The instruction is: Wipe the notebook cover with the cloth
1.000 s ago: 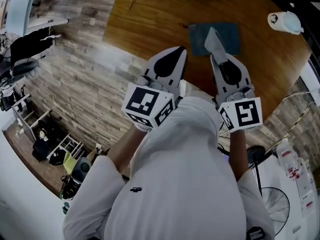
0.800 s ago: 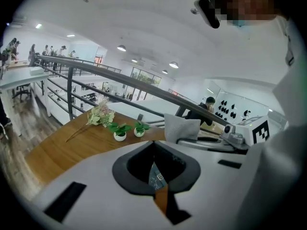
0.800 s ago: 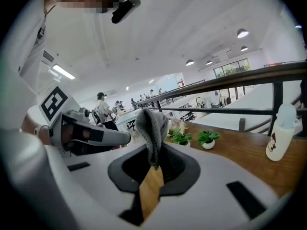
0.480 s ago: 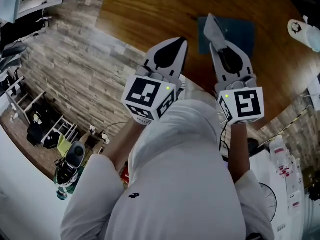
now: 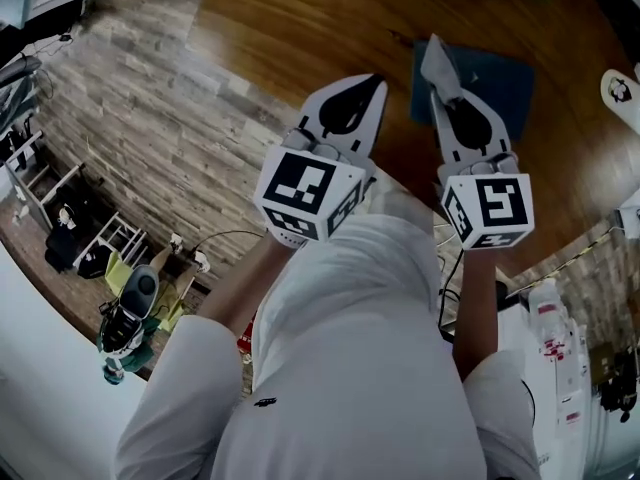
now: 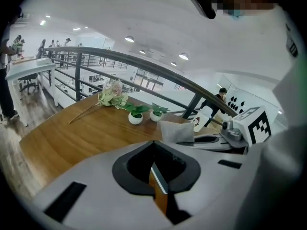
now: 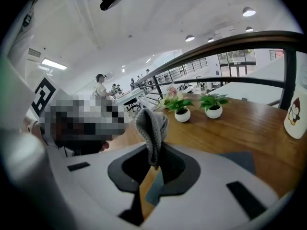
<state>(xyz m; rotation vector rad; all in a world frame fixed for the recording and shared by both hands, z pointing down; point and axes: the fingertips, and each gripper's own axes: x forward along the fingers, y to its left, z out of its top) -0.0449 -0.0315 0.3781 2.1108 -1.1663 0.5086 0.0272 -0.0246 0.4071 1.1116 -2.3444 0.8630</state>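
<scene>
Approaching to wipe: our right gripper (image 5: 447, 103) pinches the grey knitted cloth (image 5: 436, 66) over the dark blue notebook (image 5: 505, 83) on the round wooden table (image 5: 300, 18). Our left gripper (image 5: 372, 83) is closed and empty. Next, we judge, the cloth must come down onto the cover.

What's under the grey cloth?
The blue notebook lies below the cloth, on the wooden table. The cloth and the right hand-held gripper cover its left edge. Whether they touch is unclear.

Left gripper (image 5: 376, 81) closed, empty; right gripper (image 5: 449, 96) closed on cloth (image 5: 437, 65).
</scene>
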